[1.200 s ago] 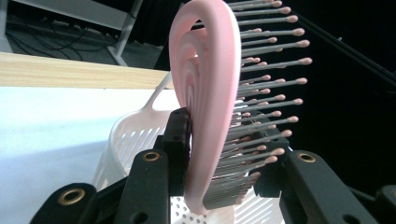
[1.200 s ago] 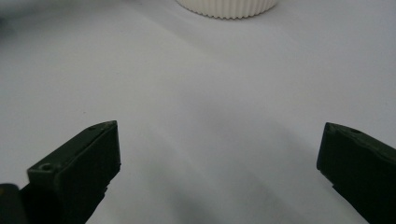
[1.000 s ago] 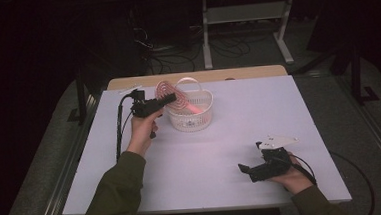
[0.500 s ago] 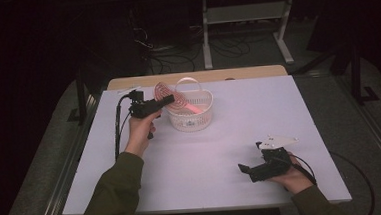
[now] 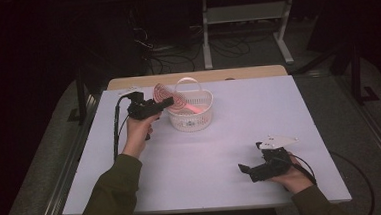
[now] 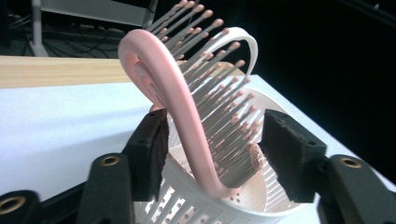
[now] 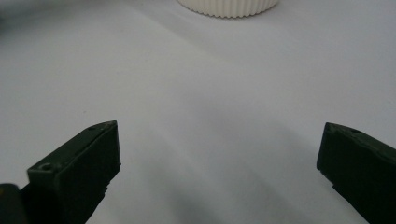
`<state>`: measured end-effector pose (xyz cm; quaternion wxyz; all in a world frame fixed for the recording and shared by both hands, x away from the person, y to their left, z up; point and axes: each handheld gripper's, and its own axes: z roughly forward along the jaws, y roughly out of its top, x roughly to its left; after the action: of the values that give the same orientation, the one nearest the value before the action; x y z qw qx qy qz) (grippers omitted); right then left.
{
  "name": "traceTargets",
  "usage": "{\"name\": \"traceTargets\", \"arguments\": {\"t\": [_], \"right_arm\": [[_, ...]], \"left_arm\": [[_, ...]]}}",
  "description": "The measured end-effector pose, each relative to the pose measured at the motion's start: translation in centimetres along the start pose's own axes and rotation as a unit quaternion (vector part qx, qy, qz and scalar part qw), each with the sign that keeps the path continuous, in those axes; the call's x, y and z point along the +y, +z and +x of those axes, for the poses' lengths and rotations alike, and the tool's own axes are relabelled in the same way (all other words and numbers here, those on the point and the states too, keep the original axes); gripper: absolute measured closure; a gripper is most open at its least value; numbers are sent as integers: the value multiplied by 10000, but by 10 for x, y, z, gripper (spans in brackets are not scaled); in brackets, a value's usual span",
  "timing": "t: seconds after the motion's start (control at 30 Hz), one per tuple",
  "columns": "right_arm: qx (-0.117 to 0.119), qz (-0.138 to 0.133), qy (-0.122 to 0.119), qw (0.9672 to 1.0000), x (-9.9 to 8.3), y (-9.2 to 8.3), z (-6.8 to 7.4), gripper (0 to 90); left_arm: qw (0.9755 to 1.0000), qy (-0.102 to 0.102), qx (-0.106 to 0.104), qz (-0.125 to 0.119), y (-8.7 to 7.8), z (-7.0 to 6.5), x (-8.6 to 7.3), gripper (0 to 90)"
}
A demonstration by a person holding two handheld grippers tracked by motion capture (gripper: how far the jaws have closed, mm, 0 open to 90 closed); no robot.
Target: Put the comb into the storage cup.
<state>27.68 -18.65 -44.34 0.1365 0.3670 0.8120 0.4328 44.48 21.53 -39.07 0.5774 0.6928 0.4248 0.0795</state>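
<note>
Jaws of the left gripper (image 6: 212, 154) have just been opening and flank the pink brush (image 6: 187, 116) without pressing it; it leans in the basket (image 5: 191, 118). Right gripper (image 7: 219, 163): jaws spread wide, low over the table (image 5: 231, 145).

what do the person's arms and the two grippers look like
Both sleeves are olive green. The left gripper is black, with a black cable looping off its back. The right gripper is black too, topped by a grey three-cornered plate. Its jaws carry dark, blocky pads.
</note>
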Motion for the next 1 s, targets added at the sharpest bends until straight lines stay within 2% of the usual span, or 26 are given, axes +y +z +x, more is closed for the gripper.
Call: {"name": "traceTargets", "arguments": {"t": [0.23,0.53,0.63,1.0], "right_arm": [[40,-27,15,10000,0,1,-3,0],[49,-35,-2,10000,1,2,-2,0],[43,-37,14,10000,1,1,-2,0],[4,-30,-31,10000,2,0,4,0]], "left_arm": [[9987,459,194,86,-4,-4,1,293],[9955,835,298,328,-11,-4,-4,158],[9939,966,313,430,-14,-5,-7,151],[9901,1221,217,659,-31,-5,-18,116]]}}
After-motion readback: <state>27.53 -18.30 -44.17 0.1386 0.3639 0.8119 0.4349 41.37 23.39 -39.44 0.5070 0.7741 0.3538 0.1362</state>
